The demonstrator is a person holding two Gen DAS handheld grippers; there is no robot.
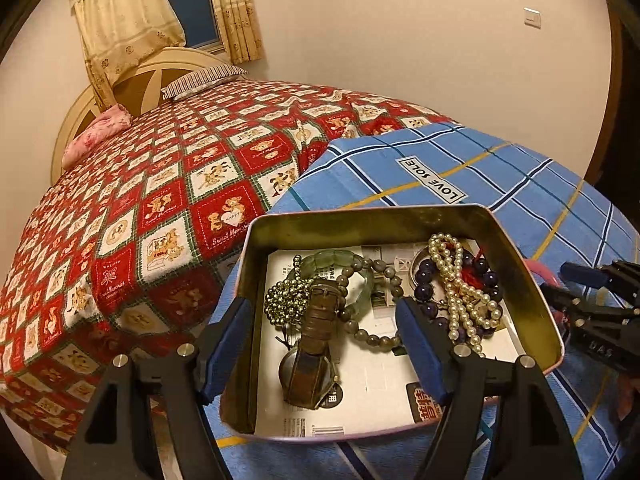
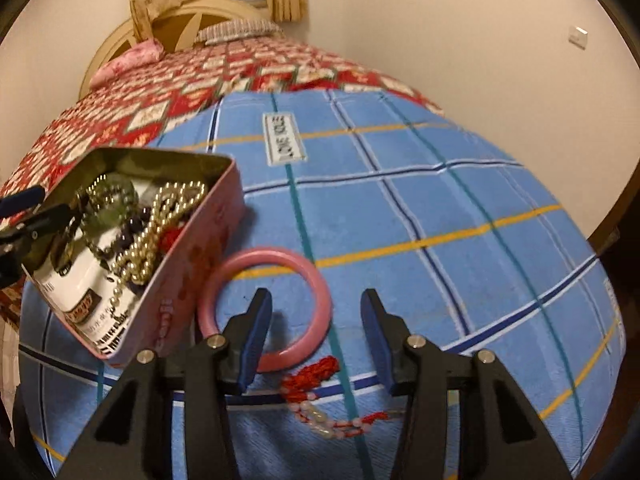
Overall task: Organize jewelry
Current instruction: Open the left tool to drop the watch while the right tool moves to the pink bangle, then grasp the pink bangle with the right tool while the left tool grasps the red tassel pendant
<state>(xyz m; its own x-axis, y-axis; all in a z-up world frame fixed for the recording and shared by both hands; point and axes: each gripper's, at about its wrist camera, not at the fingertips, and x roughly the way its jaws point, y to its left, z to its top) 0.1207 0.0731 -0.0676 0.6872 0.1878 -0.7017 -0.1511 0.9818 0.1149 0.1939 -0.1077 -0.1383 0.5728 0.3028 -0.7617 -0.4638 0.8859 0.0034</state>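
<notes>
Bed under a red bear-print quilt is seen filling the far left, its rounded headboard against the curtained window wall. Blue plaid cloth is spread over a raised surface near the foot of the bed; its far and right edges drop away, with wide bare cloth seen right of the tin. Pink tin is set on the cloth's left part, lid off, near corner close to the cloth's front edge. Inside it a paper liner is seen under tangled pieces: brown-strap watch toward the left wall, grey bead bracelet in the middle, pearl strand and dark purple beads toward the right wall.

Pink bangle lies flat on the cloth just beside the tin's right wall. Red-tasselled bead string lies just in front of the bangle.

Left claw is spread wide, one finger outside the tin's left wall, the other inside; nothing gripped. Right claw is spread open above the bangle's near rim, empty
</notes>
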